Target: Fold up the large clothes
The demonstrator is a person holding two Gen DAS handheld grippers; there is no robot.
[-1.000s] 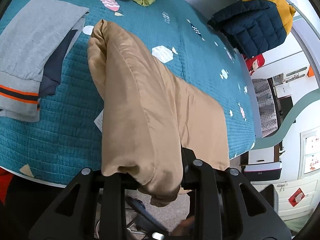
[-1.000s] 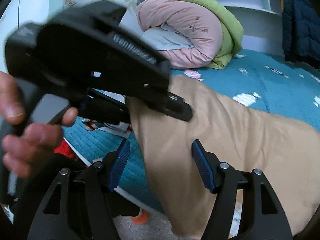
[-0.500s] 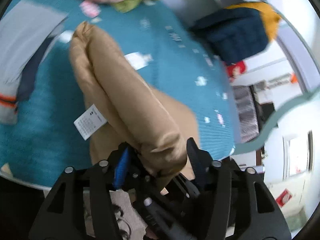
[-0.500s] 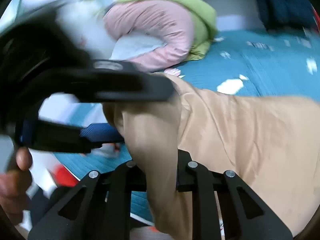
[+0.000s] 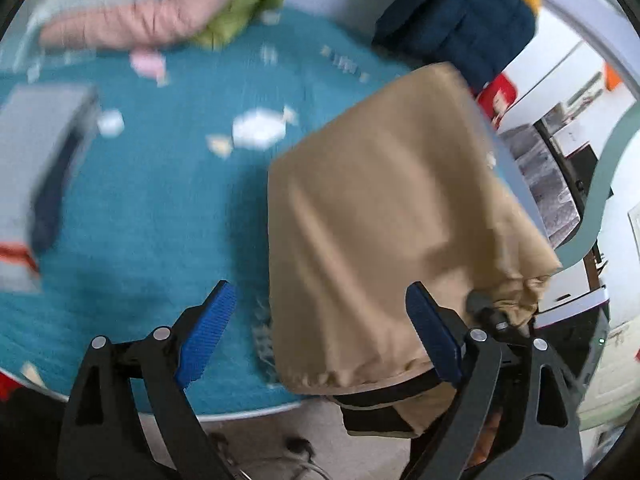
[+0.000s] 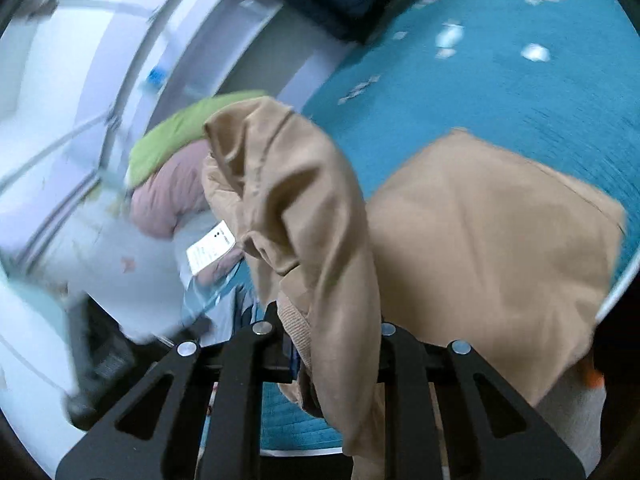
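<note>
A tan garment lies blurred on the teal bedspread and hangs over the bed's near edge. My left gripper stands wide, its jaws opening. The cloth lies between them near the right blue pad, and neither pad presses it. In the right wrist view my right gripper is shut on a bunched fold of the tan garment, which rises between its fingers. A white label hangs from that fold. The rest of the garment lies flat to the right. The right gripper's tip shows pinching cloth.
Folded grey clothes with an orange stripe lie at the left of the bed. A pink and green duvet is bundled at the back. A navy and yellow puffer jacket sits at the back right. Floor shows below the bed's edge.
My left gripper let go of the tan cloth and opened wide. My right gripper closed on the cloth, rolled over and swung sideways with it. The garment now sits further right.
</note>
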